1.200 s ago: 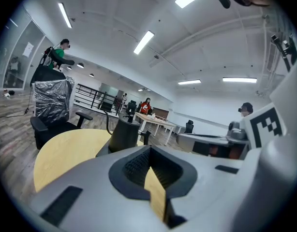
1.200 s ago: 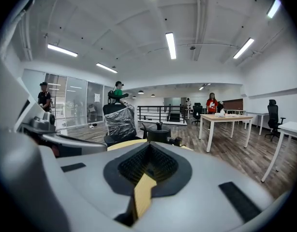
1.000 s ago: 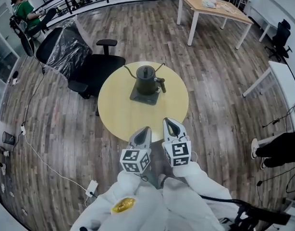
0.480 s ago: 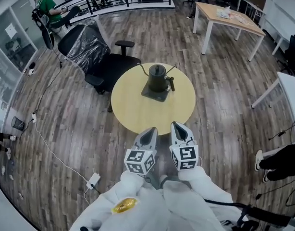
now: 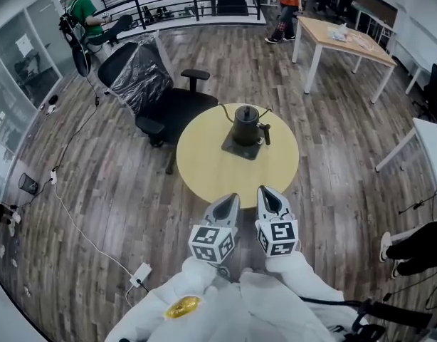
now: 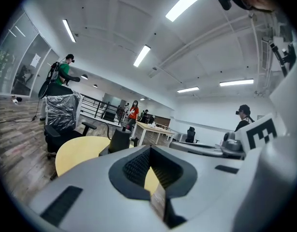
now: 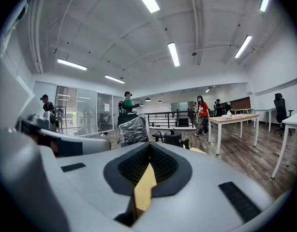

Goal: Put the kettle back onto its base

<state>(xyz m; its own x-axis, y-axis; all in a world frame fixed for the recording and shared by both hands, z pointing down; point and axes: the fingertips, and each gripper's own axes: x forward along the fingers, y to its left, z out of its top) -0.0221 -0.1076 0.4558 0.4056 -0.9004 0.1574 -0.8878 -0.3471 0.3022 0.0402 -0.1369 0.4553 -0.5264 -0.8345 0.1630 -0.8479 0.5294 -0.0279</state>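
Left claw [image 5: 229, 200], right claw [image 5: 267, 193] pressed together, empty; kettle [image 5: 245, 125] upright on base [image 5: 237, 150], on round table [image 5: 204, 171].

The near half of the table [image 5: 217, 171] lies bare, open from the front; the kettle [image 5: 245, 125] blocks the far side; a chair [image 5: 165, 110] crowds the far-left edge.

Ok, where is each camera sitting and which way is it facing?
Head view: on the person's head, facing steeply down at the round table and the kettle on its base; shows the left gripper, right gripper and white sleeves.
Left gripper view: on the left gripper, facing level along its shut jaws toward the kettle; the right gripper's marker cube shows at right.
Right gripper view: on the right gripper, along its shut jaws toward the kettle.
Shared: all three see kettle and table.
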